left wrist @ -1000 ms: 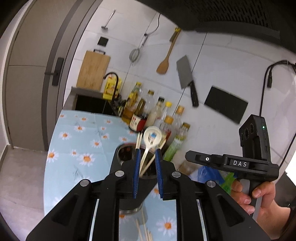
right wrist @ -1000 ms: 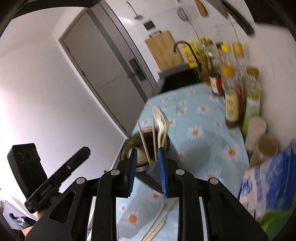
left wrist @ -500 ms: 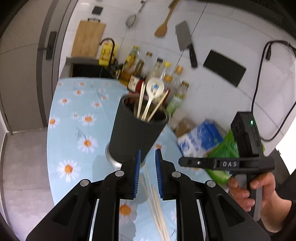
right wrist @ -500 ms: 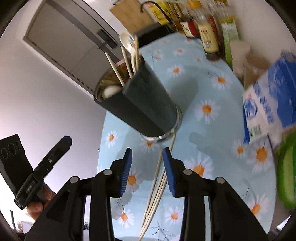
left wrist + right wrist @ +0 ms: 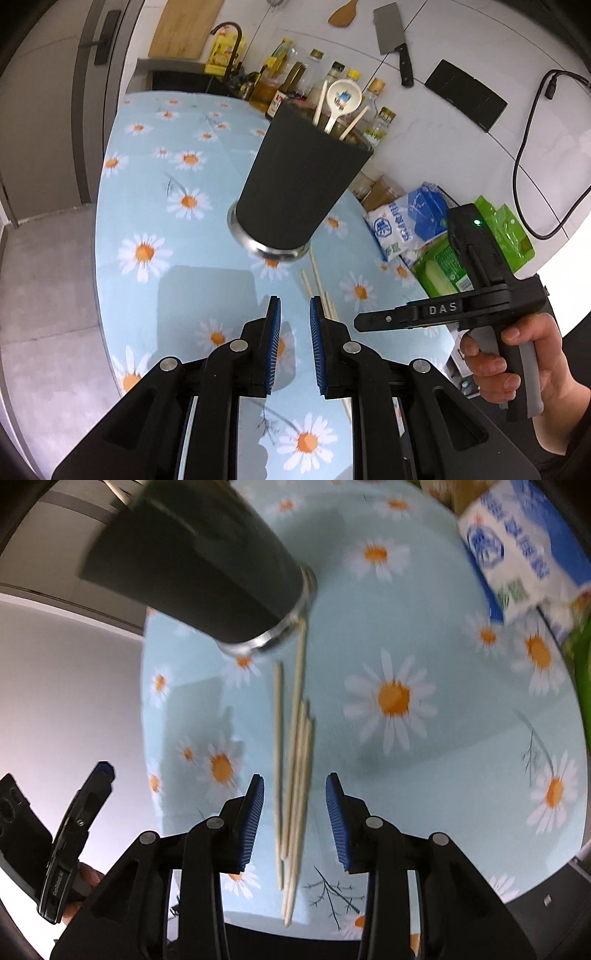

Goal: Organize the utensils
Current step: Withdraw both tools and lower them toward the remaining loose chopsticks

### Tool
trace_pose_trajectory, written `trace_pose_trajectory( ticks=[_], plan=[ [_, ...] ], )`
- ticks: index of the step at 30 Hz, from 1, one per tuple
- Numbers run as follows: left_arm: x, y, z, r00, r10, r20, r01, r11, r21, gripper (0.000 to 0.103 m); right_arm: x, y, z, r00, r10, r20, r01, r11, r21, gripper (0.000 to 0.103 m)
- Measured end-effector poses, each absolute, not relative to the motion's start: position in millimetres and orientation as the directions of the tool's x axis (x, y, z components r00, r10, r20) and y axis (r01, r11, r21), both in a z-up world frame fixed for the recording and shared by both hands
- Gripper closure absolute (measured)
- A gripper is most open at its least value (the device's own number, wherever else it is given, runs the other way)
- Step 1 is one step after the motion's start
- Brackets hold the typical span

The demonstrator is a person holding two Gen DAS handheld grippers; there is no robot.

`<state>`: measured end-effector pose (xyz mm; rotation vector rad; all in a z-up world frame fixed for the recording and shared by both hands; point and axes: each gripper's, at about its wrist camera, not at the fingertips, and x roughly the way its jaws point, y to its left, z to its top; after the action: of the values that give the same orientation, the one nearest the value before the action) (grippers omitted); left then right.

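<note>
Right gripper (image 5: pixel 294 786) points steeply down at the table (image 5: pixel 461 760), jaws apart with nothing pinched; a bundle of loose chopsticks (image 5: pixel 295 760) lies flat on the daisy-print cloth straight below and shows in the gap between the blue pads (image 5: pixel 255 812), not touched by them. Left gripper (image 5: pixel 294 306) hovers over the same cloth, jaws released with a narrow gap, nothing between them; from this view the chopsticks (image 5: pixel 317 280) lie just ahead and a bit right of its tips. The right gripper body (image 5: pixel 454 310) sits to the right in the left wrist view, a hand (image 5: pixel 517 362) wrapped round its grip. Past the chopsticks stands the dark utensil holder (image 5: pixel 299 184) on a metal base, upright on the table; the far ends of the longest sticks reach right up to that base, contact can't be confirmed. A white spoon (image 5: pixel 341 101) and a few more chopsticks stick up out of it. Right of the holder: a blue-white bag (image 5: pixel 406 221) and a green packet (image 5: pixel 443 266) at the table edge. Behind the holder, a row of bottles (image 5: pixel 295 85) against the wall. On the wall: cleaver (image 5: pixel 391 33), wooden spatula (image 5: pixel 345 14), cutting board (image 5: pixel 184 29). Right wrist view is motion-blurred.
</note>
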<state>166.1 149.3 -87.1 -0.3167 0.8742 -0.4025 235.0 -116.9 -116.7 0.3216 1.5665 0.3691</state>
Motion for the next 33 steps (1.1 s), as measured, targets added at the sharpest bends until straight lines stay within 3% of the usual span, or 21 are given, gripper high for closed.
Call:
trace_pose_trajectory(
  ticks=[4,7,16,33],
  plan=[
    [159,155,-99,0.55,-0.472,-0.689,0.205,0.876,-0.436,0.088,232,-111,-131,-0.081,0.383,-0.92,-0.001,0.923,0.384,0.067],
    [154,161,-105,0.543,-0.466,-0.699,0.196,0.879,-0.434,0.088,233,-107,-135,-0.102,0.353,-0.93,-0.001,0.935,0.355,0.075],
    [143,174,-121,0.516,-0.486,-0.706,0.182,0.867,-0.464,0.088,233,-101,-133,-0.099,0.255,-0.962,-0.01,0.966,0.257,0.086],
    [148,170,-129,0.47,-0.516,-0.716,0.194,0.852,-0.486,0.088,242,-64,-139,-0.126,0.136,-0.983,0.002,0.991,0.137,0.087]
  ],
)
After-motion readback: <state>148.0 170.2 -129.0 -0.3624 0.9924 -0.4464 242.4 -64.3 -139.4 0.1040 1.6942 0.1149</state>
